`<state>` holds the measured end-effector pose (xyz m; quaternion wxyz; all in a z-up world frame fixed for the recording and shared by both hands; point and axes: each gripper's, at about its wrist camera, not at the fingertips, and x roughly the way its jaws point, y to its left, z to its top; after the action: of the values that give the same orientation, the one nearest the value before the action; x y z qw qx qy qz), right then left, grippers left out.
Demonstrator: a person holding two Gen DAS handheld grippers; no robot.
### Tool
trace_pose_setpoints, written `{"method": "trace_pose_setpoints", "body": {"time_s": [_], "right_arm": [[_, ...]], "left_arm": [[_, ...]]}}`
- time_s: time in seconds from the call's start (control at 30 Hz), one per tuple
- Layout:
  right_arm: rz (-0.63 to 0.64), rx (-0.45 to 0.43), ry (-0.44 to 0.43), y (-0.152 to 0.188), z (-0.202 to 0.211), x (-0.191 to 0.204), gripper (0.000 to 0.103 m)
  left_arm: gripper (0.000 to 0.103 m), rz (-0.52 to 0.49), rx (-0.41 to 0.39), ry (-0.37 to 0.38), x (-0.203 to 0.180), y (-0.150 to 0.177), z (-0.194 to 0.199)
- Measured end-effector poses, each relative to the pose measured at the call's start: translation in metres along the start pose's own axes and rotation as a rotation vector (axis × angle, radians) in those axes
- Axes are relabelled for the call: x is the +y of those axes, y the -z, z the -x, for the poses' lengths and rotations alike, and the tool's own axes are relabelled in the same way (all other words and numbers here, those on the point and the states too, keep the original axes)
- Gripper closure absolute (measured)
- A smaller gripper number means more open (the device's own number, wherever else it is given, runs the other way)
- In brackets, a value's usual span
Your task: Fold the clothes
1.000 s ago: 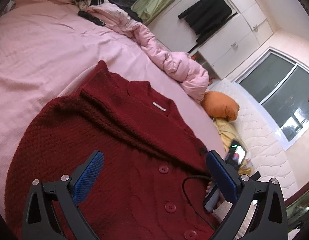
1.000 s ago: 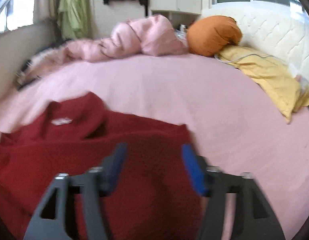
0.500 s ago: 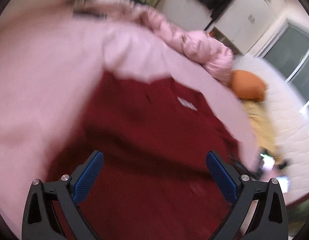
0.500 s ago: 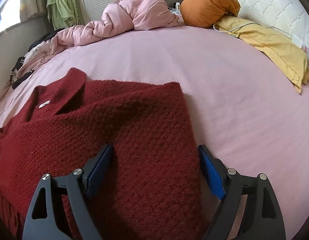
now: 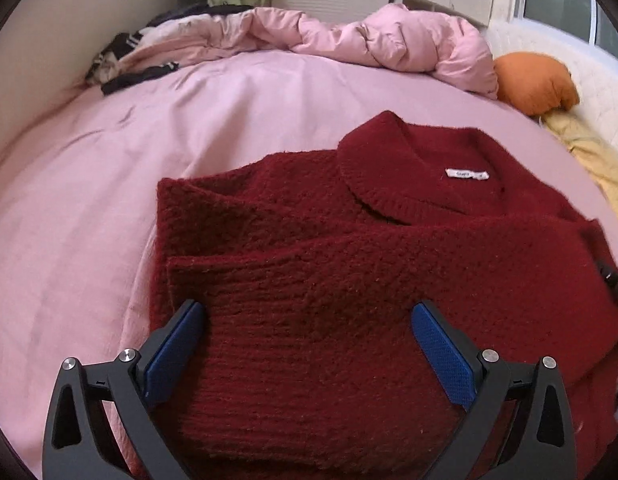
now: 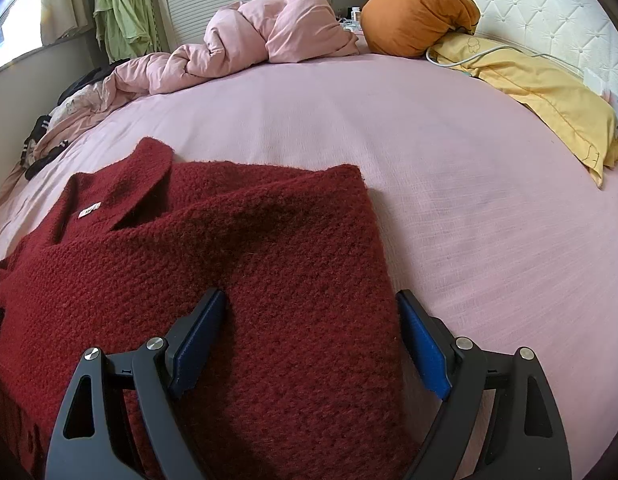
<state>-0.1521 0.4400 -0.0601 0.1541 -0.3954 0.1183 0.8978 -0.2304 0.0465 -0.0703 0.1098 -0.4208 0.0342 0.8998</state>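
Fingers [image 5: 177, 344] of both grippers spread wide, empty, over the red cardigan [image 5: 349, 260] on the pink bed [image 6: 449, 200].

Bed sheet [image 6: 449, 208]: bare pink expanse right of and beyond the red cardigan [image 6: 229, 280]; open passage. Also bare to the cardigan's left. Far edge blocked by bunched pink duvet [image 6: 269, 36] and dark clothing [image 5: 137, 76]. Headboard side blocked by orange cushion [image 6: 417, 16], yellow pillow [image 6: 549, 96], white cable [image 6: 489, 54].
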Motion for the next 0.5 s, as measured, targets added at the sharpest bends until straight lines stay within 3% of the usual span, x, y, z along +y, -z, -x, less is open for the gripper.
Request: {"method": "trace_pose_setpoints", "body": {"time_s": [0.27, 0.3, 0.4, 0.43, 0.5], "right_arm": [[-0.015, 0.028, -0.02, -0.008, 0.004, -0.002, 0.018], [-0.027, -0.003, -0.024, -0.012, 0.014, -0.002, 0.018], [-0.039, -0.211, -0.038, -0.017, 0.06, 0.003, 0.017], [-0.006, -0.237, -0.067, -0.017, 0.068, 0.012, 0.017], [0.103, -0.165, -0.123, -0.014, 0.059, 0.031, 0.017]], "left_arm": [[0.0, 0.007, -0.048, 0.007, 0.004, 0.004, -0.001], [0.0, 0.007, -0.053, 0.006, 0.004, 0.005, 0.0], [0.0, 0.011, -0.059, 0.011, 0.004, 0.005, 0.0], [0.0, 0.012, -0.06, 0.012, 0.005, 0.006, 0.0], [0.0, 0.012, -0.06, 0.012, 0.005, 0.006, 0.0]]}}
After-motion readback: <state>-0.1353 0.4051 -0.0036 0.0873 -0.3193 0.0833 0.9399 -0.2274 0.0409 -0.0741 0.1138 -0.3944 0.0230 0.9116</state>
